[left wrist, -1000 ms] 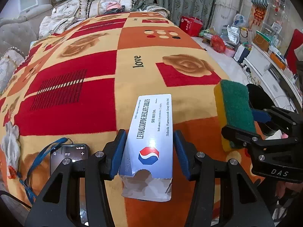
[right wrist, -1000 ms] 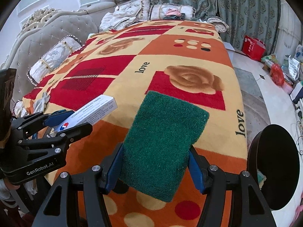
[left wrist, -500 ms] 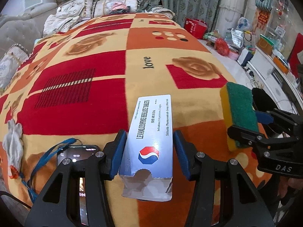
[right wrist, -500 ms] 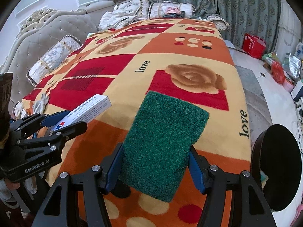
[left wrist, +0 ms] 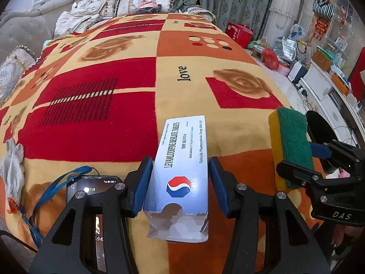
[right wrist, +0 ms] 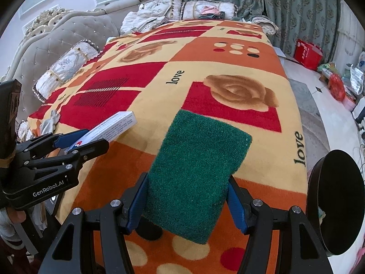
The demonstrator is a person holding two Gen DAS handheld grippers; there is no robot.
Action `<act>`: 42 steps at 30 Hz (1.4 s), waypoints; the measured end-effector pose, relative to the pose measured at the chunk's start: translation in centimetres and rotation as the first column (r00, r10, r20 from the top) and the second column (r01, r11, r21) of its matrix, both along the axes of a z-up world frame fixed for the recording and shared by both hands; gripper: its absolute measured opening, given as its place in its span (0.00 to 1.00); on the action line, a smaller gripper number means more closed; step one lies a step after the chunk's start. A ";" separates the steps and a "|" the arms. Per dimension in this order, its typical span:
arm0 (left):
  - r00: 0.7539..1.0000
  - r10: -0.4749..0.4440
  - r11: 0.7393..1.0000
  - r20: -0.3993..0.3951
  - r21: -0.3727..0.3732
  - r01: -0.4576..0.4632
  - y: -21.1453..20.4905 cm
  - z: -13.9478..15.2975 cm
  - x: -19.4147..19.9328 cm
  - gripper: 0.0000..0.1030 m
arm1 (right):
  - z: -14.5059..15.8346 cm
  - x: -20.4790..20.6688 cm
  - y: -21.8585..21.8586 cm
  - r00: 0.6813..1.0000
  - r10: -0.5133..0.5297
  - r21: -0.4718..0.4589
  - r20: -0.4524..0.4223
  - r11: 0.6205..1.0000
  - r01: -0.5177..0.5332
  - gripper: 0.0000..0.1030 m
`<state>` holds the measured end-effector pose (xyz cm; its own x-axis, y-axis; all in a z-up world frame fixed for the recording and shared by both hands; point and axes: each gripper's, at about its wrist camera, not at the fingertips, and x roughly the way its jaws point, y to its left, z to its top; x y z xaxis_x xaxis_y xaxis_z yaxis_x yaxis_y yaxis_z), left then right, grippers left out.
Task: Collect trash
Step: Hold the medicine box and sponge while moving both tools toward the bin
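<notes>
My left gripper (left wrist: 180,173) is shut on a white medicine box (left wrist: 182,159) with a torn near end, held above the patterned blanket (left wrist: 114,80). The box also shows in the right wrist view (right wrist: 109,127), held by the left gripper (right wrist: 79,143). My right gripper (right wrist: 187,194) is shut on a green and yellow scouring sponge (right wrist: 196,171). The sponge (left wrist: 289,141) and right gripper (left wrist: 305,159) show at the right of the left wrist view. A black round bin (right wrist: 337,205) stands at the bed's right edge, beside the right gripper.
A phone (left wrist: 91,194) with a blue lanyard lies on the blanket under the left gripper. A crumpled white cloth (left wrist: 12,166) lies at the left edge. Pillows (right wrist: 66,68) and a grey headboard line the left. Bags and clutter (left wrist: 273,54) cover the floor at right.
Both grippers keep their hold. The view has shifted slightly, with the bed pattern sliding to the right in the left wrist view; the phone now shows more fully.
</notes>
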<state>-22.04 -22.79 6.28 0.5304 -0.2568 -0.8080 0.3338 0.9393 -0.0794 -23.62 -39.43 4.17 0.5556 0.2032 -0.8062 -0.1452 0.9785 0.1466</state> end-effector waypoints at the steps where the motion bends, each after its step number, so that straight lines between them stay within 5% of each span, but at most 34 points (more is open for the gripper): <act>1: 1.000 0.001 1.000 0.000 0.000 -0.001 0.0 0.0 0.0 0.48 | 0.0 0.0 0.0 1.000 0.000 0.002 0.000 1.000 0.000 0.60; 42: 0.998 -0.069 0.997 -0.014 -0.036 0.069 -5.1 1.4 -0.3 0.48 | 0.1 -2.2 -3.7 0.998 -0.065 0.025 0.014 0.998 0.065 0.61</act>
